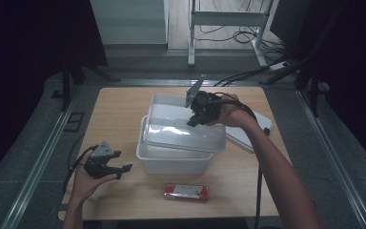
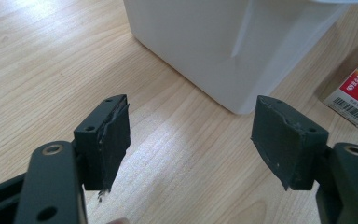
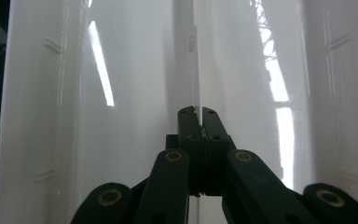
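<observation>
Two grippers are at work around a stack of white plastic bins on a wooden table (image 1: 119,109).

The right gripper (image 1: 192,120) has its jaws pinched tight on the thin rim of the upper white bin (image 1: 183,131), which sits tilted across the lower white bin (image 1: 171,160); in the right gripper view (image 3: 196,112) the edge runs straight up between the closed pads. The left gripper (image 1: 124,170) hovers just left of the lower bin, jaws spread wide with nothing between them (image 2: 191,135). A white lid (image 1: 248,136) lies behind the right hand. A red packet (image 1: 186,192) lies near the table's front edge.
</observation>
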### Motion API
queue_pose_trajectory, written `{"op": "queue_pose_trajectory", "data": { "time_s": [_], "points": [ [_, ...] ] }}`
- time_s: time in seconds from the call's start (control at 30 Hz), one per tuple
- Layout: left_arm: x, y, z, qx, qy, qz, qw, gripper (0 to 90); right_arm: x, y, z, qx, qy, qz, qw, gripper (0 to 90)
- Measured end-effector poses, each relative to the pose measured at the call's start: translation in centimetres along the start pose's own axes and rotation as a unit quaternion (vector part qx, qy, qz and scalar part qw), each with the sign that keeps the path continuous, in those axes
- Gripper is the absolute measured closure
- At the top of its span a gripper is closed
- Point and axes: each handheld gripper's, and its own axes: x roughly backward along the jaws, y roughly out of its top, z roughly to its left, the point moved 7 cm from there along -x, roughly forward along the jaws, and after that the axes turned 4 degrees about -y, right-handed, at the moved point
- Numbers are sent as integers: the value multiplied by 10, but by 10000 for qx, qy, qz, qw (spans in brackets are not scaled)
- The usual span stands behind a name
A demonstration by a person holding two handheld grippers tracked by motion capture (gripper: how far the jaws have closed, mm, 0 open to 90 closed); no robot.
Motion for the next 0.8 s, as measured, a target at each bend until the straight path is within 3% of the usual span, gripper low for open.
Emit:
{"op": "queue_pose_trajectory", "data": {
  "time_s": [0.8],
  "points": [
    [0, 0, -3, -26, 10, 51, 10000, 278, 20, -45, 1, -390, -232, 44, 9990, 897]
  ]
}}
